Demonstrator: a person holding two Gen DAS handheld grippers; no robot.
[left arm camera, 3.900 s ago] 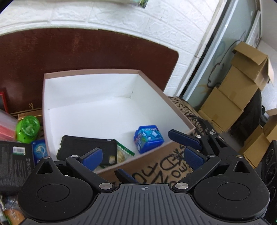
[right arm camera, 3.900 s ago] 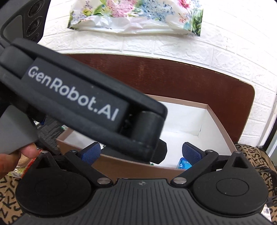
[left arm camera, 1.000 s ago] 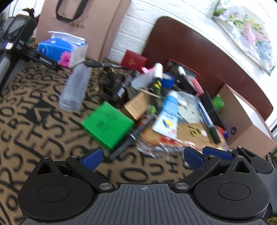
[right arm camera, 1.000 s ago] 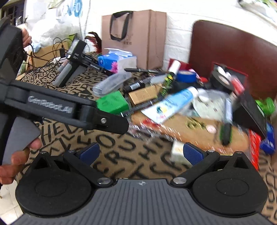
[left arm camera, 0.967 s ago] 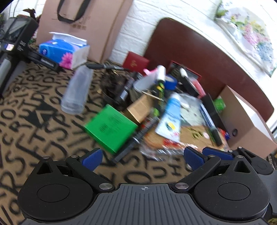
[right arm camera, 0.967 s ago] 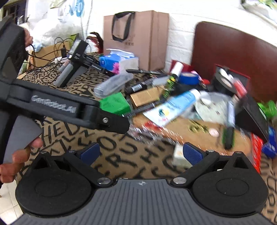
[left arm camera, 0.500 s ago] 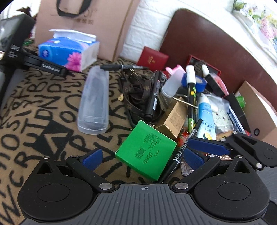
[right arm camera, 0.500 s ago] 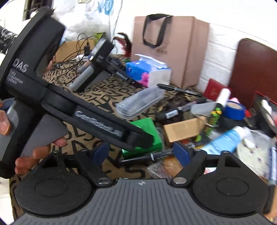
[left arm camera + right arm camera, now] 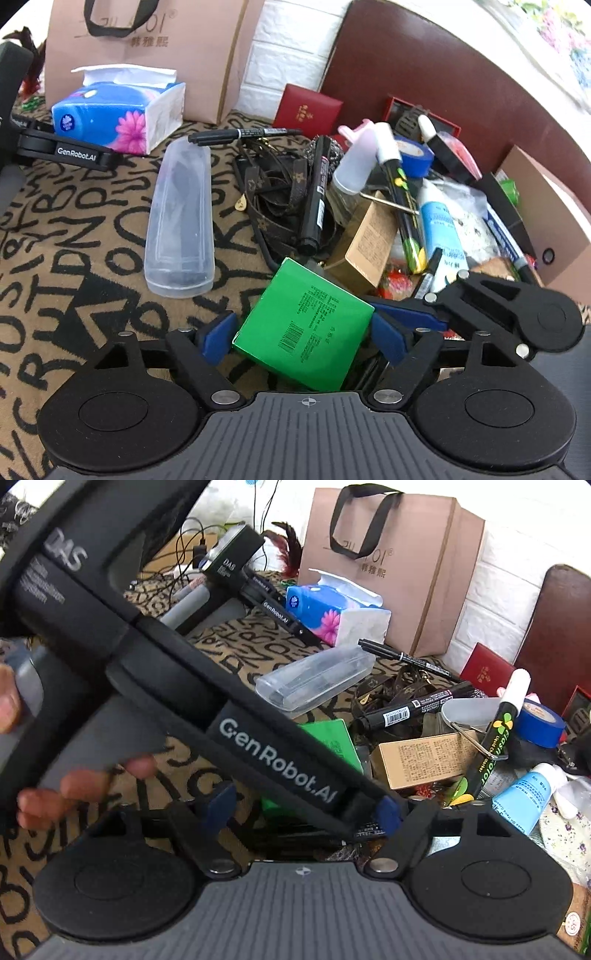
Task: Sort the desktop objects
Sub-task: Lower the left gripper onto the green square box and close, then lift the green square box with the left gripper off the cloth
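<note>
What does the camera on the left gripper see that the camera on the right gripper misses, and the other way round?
Only the left wrist view shows the green box's barcoded face between the closing left gripper's blue pads, and the brown cardboard box at the far right.

Only the right wrist view shows a person's fingers on the left gripper's handle, and cables behind.

Both show the tissue pack, clear plastic case and paper bag.

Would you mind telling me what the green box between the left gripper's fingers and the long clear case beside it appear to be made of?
The green box looks like thin printed cardboard with a slight sheen: flat faces, crisp folded edges, printed barcode. The long clear case looks like frosted translucent plastic: rounded moulded corners, a dark shape showing faintly through it. The left gripper's jaws are closing around the box.
</note>
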